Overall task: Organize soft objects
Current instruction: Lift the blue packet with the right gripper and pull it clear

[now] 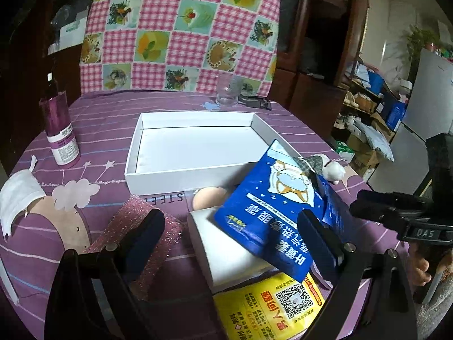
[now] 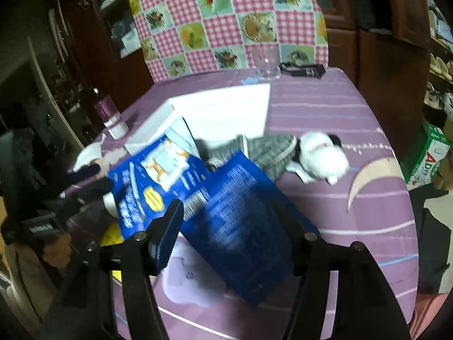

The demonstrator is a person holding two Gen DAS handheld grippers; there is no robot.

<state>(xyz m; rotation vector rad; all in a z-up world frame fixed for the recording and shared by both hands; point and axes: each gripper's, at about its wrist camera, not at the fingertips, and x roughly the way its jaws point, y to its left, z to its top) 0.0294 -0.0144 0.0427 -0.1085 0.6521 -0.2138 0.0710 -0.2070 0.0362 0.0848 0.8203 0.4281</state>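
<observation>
My left gripper (image 1: 230, 231) stands wide open just above the tabletop (image 1: 113, 119), its two dark fingers spread apart and holding nothing. Between them lie a white foam block (image 1: 226, 257) and, over that block's far corner, the blue eye-mask packet (image 1: 271, 212) with the sleeping dog printed on it. The packet's edge lies against the inner face of my left gripper's right-hand finger, though whether they actually touch I cannot tell. The left-hand finger sits over a pink glittery sponge (image 1: 133, 226). A beige round puff (image 1: 208, 197) peeks out behind the foam block, and a yellow leaflet (image 1: 271, 308) with a QR code lies nearest the camera.

My right gripper (image 2: 226, 223) is partly open — a second blue packet (image 2: 240, 232) lies tilted between its fingers, printed back facing up. That view is blurred, so I cannot tell whether the fingers press on the packet or only flank it. The first blue packet sits just beside it, to its left in that view.

The white tray (image 1: 158, 175) lies beyond the pile, with nothing lying inside it as far as I can see. A small plush dog (image 2: 317, 155) in a grey checked coat lies on its side near the tray's right corner. A white face mask (image 1: 17, 198) lies at the left edge of the tabletop, a purple bottle (image 1: 61, 136) stands upright behind it, and a clear glass (image 1: 226, 93) stands at the far edge.
</observation>
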